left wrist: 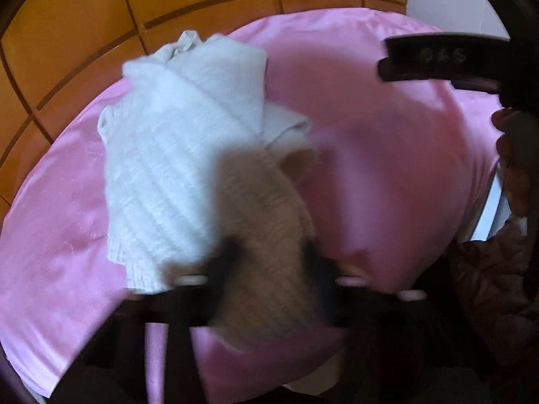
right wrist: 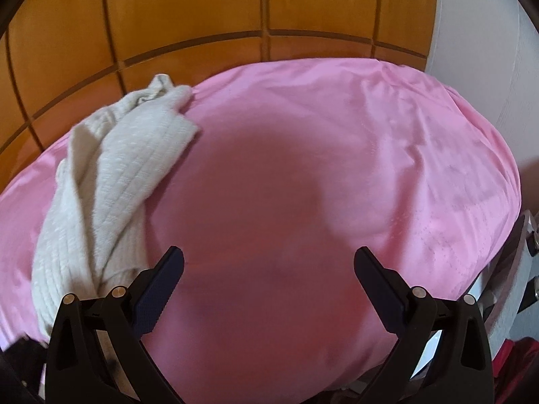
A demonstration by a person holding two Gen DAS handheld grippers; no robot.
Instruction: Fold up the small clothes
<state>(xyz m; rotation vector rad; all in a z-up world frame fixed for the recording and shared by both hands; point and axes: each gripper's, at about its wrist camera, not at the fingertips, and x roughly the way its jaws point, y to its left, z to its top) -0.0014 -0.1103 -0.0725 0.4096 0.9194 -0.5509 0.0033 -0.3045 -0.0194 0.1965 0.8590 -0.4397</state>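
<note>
Both left tongs [left wrist: 269, 269] blurred, pinching cream knit garment [left wrist: 175, 155]

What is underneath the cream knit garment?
The cream knit garment lies on a pink sheet, bare all around it. Whatever is directly beneath the garment is covered.

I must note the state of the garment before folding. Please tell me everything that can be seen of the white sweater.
The sweater is a cream-white ribbed knit, soft and thick by its look. It lies crumpled and partly bunched on the left side of the pink sheet, near the wooden headboard, with one end twisted at the far side. Its near end runs between the fingers of the left gripper, which is closed on it. The right gripper is open and apart from it.
</note>
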